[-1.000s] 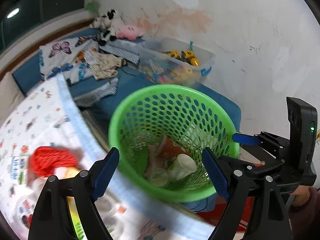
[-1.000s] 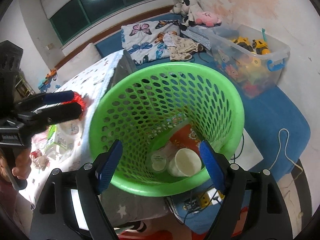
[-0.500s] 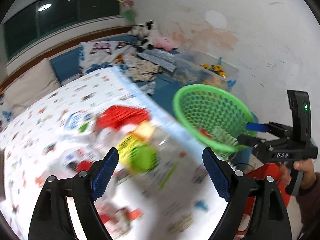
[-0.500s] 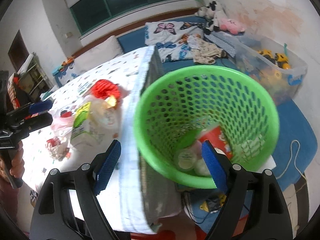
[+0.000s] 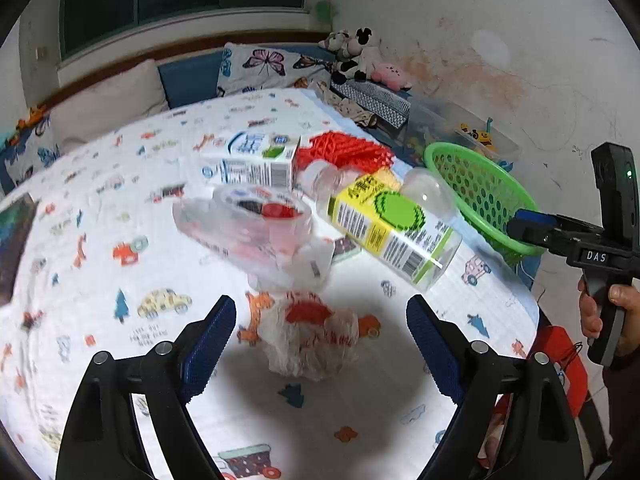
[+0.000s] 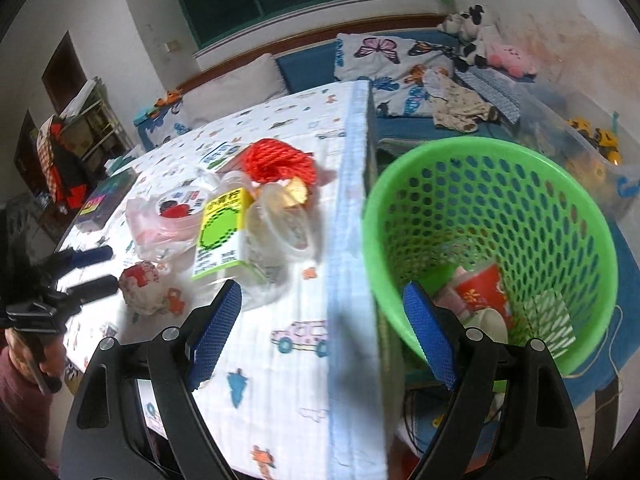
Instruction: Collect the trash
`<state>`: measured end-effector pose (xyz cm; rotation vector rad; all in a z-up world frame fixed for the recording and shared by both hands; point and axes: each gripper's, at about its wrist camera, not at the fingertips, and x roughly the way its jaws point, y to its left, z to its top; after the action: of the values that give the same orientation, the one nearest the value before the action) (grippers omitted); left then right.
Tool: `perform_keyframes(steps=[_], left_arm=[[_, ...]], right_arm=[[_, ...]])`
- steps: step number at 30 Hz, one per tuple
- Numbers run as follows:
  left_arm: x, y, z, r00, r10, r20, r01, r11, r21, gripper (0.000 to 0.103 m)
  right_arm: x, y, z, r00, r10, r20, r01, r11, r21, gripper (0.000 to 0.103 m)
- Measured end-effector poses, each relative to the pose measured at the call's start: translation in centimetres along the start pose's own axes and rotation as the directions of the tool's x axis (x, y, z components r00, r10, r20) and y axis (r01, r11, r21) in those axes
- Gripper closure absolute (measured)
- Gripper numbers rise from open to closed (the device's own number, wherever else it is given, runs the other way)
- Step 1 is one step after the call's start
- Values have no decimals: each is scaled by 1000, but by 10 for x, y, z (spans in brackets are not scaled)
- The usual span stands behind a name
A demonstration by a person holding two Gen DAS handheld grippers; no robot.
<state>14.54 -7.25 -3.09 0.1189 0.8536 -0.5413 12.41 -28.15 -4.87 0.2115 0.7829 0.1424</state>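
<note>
My left gripper [image 5: 320, 344] is open and empty, its fingers either side of a crumpled white and red wrapper [image 5: 310, 338] on the patterned tablecloth [image 5: 120, 340]. Behind the wrapper lie a clear plastic bag with a red-lidded cup [image 5: 256, 228], a clear bottle with a yellow-green label [image 5: 392, 228], a white milk carton [image 5: 252, 164] and red netting [image 5: 344, 152]. My right gripper [image 6: 320, 332] is open and empty, over the table's edge beside the green basket [image 6: 532, 184], which holds a red paper cup [image 6: 480, 292] and other trash. The wrapper also shows in the right wrist view [image 6: 140, 288].
The green basket [image 5: 480, 188] stands off the table's right edge. My right gripper shows in the left wrist view [image 5: 532, 226], my left gripper in the right wrist view [image 6: 96, 270]. A clear toy bin [image 6: 592, 152], cushions and plush toys [image 5: 356, 56] lie on the blue bench behind.
My left gripper swung from over the basket to the table and now straddles the wrapper. My right gripper shifted left, from over the basket to the table's edge.
</note>
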Motion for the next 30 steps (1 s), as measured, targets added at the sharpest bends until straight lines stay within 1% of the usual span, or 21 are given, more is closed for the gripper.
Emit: perform_keyframes(steps=[5,7,9,14,16,18,21,24,28,30], left_arm=[[11,2,-8,1000,-1,-18,1,1000,-20,19],[15,5,-9,1000,-14,-22,13,999,-33,19],[18,5,-10,1000,-21,-23,20,999,-36,27],[25,8,-14,999,-40,-32,38,998,-56,35],[25,9,-16,998,-48,-32,46,997,-58,40],[25,10,-16,998,-50,-31,48,997,-57,49],[23,16,-17,997,-70,-33,68,994,-81,54],[20,21,-20,996,-80,-32,77,992,-96,56],[14,25,-23,996,-81,-26,78,992,-99,57],[9,27,-24,996,-84,-21,81,991,-103,57]], right_arm=[[5,13,1,1000,15,-10,-15,1000,-26,20],[7,18,3,1000,20,-14,-21,999,-35,20],[11,21,4,1000,24,-18,-24,999,-42,20],[20,35,7,999,40,-33,-43,996,-74,20],[24,42,7,998,45,-41,-49,994,-98,20],[29,50,8,998,49,-51,-54,991,-118,20],[35,58,11,996,61,-62,-69,988,-138,20],[39,63,16,996,62,-57,-70,985,-156,21],[40,66,23,996,73,-50,-79,987,-137,23],[41,71,25,996,80,-51,-86,985,-151,24]])
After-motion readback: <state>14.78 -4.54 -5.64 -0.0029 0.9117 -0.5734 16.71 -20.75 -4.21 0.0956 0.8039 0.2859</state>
